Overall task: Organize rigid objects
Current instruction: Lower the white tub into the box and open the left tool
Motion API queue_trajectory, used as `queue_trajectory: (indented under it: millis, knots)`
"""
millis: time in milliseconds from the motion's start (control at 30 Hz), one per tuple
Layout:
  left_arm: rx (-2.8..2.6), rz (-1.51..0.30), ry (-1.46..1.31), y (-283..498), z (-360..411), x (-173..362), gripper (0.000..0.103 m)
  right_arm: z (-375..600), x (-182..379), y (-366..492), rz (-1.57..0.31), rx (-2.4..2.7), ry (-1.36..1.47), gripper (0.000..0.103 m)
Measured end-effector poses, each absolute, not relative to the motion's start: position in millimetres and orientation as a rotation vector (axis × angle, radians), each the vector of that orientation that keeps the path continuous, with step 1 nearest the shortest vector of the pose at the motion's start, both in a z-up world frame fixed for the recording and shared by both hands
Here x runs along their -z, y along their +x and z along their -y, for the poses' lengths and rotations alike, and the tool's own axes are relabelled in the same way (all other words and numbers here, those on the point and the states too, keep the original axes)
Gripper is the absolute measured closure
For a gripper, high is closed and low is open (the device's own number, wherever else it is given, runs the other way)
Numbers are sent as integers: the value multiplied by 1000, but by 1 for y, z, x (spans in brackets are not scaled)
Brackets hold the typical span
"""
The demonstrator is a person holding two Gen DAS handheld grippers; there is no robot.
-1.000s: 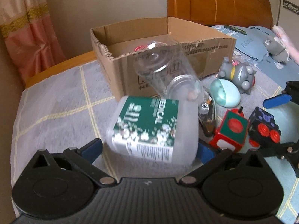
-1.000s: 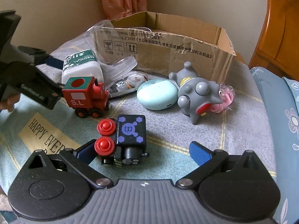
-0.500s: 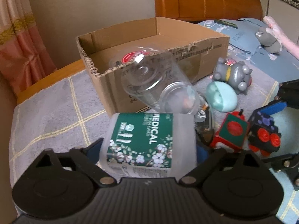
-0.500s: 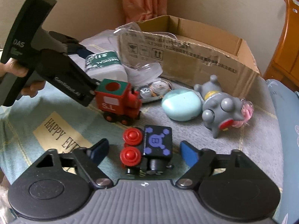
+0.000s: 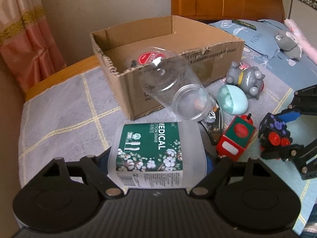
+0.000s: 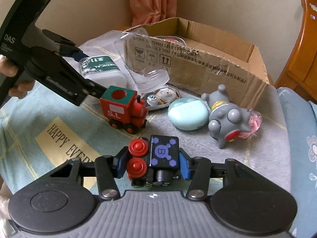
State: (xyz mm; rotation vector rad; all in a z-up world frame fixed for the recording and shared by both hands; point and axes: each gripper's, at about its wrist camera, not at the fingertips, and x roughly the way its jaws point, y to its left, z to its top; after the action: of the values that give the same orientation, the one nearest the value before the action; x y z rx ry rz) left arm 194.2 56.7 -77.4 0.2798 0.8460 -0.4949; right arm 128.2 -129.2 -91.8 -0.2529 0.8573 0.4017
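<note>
With the swab box [image 5: 158, 152] clamped by the left gripper [image 5: 157, 158] and the black toy engine [image 6: 156, 160] by the right gripper [image 6: 153, 163], both having just been closing, the leaning clear cup [image 5: 174, 93] could be toppled.

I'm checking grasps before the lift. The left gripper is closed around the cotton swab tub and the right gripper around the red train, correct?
Not quite. The right gripper is around the black toy with red knobs, not the red train, which stands free ahead of it in the right wrist view. The left gripper is indeed around the swab tub.
</note>
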Motion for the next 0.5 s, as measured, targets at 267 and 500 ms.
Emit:
queue_trajectory:
  millis: [267,500]
  knots:
    - [485,-878,282,177,-66,53,20,142,73,120,-850,-432,-247,47]
    - [511,-886,285,161,-66,22,20,153,47,124,-838,-447,-235,47]
